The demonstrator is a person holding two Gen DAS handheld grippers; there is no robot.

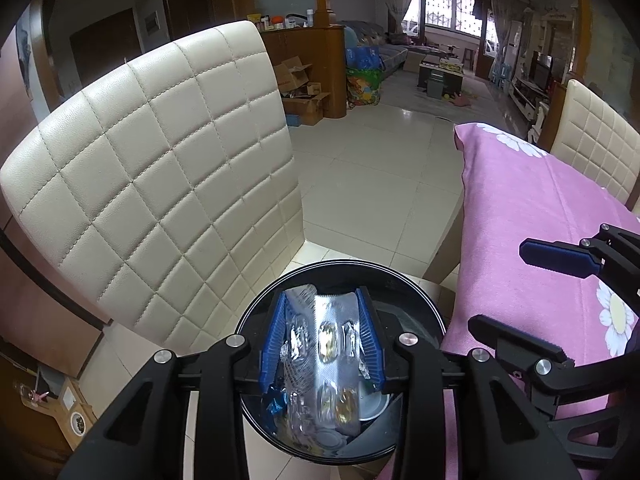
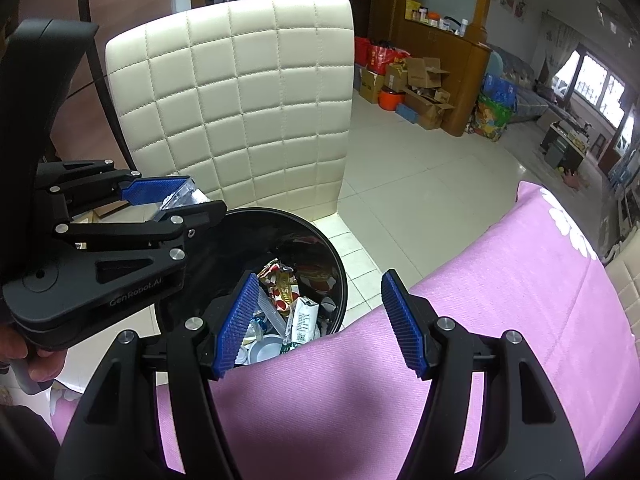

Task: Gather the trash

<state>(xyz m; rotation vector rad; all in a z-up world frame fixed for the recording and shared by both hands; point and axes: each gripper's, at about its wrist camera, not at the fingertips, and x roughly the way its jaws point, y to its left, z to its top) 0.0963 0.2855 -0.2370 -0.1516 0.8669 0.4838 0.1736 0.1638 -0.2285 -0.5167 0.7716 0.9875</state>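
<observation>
Blister packs [image 1: 320, 336] sit between our left gripper [image 1: 326, 338] pads, narrowly parted, poised over the black bin [image 1: 420, 300] so they drop inside. Our right gripper [image 2: 316, 320] hangs half-open, empty, above the pink tablecloth [image 2: 500, 280].

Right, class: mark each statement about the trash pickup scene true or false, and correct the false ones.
1. The left gripper has a blister pack between its jaws. True.
2. The right gripper carries a wrapper. False: its jaws are empty.
3. The bin is black and already holds trash. True.
4. The table cover is green. False: it is pink with white flowers.
5. A cream quilted chair stands behind the bin. True.
</observation>
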